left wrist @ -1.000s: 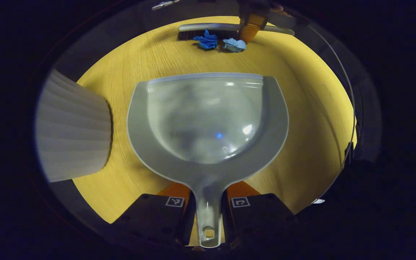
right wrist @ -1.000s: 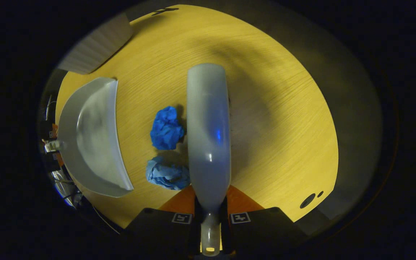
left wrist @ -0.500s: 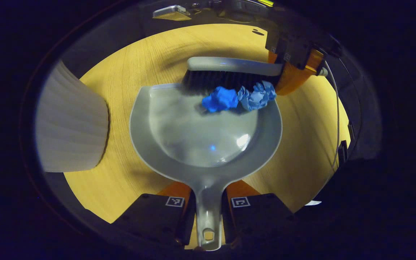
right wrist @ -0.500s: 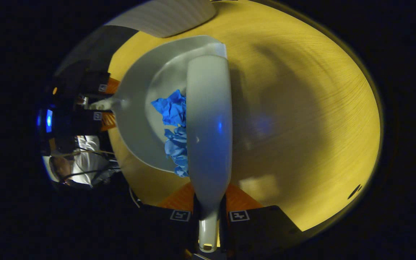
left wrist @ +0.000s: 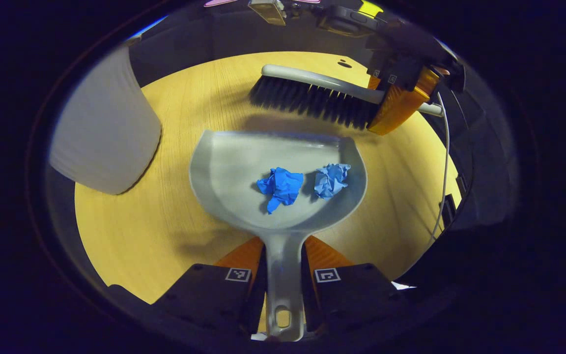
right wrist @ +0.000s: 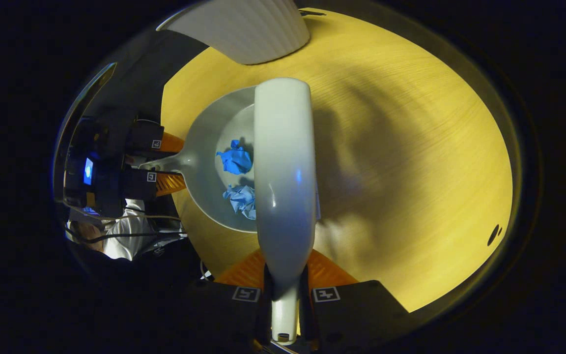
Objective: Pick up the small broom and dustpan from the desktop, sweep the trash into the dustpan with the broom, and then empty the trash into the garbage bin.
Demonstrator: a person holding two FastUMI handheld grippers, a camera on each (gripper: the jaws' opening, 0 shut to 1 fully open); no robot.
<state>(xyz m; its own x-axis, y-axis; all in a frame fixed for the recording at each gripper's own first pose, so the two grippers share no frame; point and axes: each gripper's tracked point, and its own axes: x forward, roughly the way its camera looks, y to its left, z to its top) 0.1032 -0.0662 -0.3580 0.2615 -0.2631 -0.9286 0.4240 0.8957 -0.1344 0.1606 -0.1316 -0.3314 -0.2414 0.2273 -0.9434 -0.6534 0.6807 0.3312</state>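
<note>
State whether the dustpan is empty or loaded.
Loaded: two blue paper wads lie inside the dustpan, with the broom beyond its lip.

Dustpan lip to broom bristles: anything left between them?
Bare tabletop in the left gripper view; both blue paper wads lie in the dustpan, behind the broom.

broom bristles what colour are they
Black bristles under a pale grey plastic broom back, clearest in the left gripper view.

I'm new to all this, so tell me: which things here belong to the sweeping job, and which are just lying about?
Job:
- dustpan, held by left gripper
- broom, held by right gripper
- two blue paper wads, in the dustpan
- white ribbed bin

Lying about:
- cable at the table's edge
</note>
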